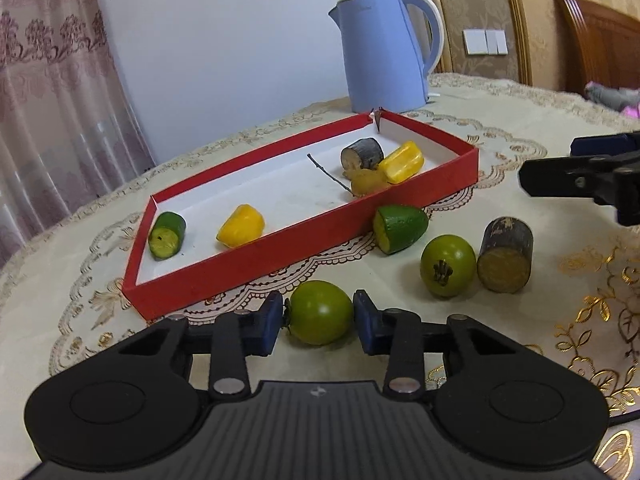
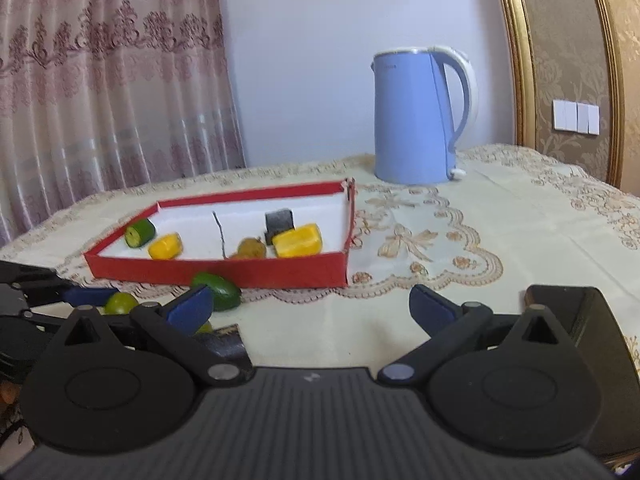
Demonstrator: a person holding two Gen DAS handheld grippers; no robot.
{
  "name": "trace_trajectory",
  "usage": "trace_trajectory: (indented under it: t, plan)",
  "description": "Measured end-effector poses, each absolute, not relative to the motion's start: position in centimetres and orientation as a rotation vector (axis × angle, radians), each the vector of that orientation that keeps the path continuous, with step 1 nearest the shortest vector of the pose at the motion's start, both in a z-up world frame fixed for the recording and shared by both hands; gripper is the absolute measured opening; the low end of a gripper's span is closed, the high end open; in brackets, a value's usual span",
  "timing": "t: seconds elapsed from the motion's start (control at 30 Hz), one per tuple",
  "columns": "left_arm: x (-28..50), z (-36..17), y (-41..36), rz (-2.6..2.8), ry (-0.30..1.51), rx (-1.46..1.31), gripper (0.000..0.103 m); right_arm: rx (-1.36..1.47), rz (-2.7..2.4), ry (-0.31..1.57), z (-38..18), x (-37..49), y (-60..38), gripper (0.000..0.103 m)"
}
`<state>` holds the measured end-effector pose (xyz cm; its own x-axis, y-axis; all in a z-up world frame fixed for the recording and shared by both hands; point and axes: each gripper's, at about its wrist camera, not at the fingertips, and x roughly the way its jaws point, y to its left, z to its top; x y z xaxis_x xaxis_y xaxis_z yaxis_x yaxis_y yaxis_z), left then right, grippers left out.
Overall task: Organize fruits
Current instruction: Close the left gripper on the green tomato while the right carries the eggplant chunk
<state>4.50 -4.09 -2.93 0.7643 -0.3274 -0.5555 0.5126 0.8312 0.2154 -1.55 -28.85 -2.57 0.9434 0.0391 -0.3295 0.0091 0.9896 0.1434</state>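
Fruit-sorting job roughly half done on a cloth-covered counter [image 1: 500, 128]. The red tray [image 1: 248, 264], split by a thin twig divider [image 1: 328, 174], takes up the centre of the left wrist view and already holds five pcs. At its 8 o'clock end: a cucumber stub [image 1: 166, 236] and a yellow pepper chunk [image 1: 241, 226]. At its 2 o'clock end: a dark cane stub [image 1: 362, 153], a second yellow chunk [image 1: 401, 162] and a brownish lump [image 1: 368, 182], touching one another.

Four pcs are left outside. A dark cane piece [image 1: 505, 260] stands at 4 o'clock of the tray, beside a green tomato [image 1: 448, 266]; a cut green fruit [image 1: 400, 229] lies against the tray's near wall.

The last, another green tomato [image 1: 320, 318], sits at 6 o'clock on the counter, clenched between the blue pads of the left tool [image 1: 320, 320] — not yet lifted, by the look of it. The right tool [image 2: 310, 308] is spread wide, nothing in it, over bare cloth.

A blue kettle [image 1: 384, 48] stands at 12 o'clock, not part of the job.
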Motion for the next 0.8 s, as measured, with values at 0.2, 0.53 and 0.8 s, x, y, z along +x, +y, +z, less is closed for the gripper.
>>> trace_trajectory:
  t: [0.2, 0.53, 0.8]
  plan:
    - [5.0, -2.3, -2.8, -0.443, 0.512, 0.278, 0.037, 0.032, 0.102, 0.379, -2.5, -2.0, -27.9, 0.103]
    - [6.5, -1.3, 0.0, -0.35, 0.498, 0.124, 0.037, -0.136, 0.204, 0.513, -3.4, -0.5, -24.2, 0.072]
    - [5.9, -1.5, -0.5, -0.347, 0.461, 0.172, 0.037, -0.162, 0.237, 0.568, -3.9, 0.4, -23.7, 0.033]
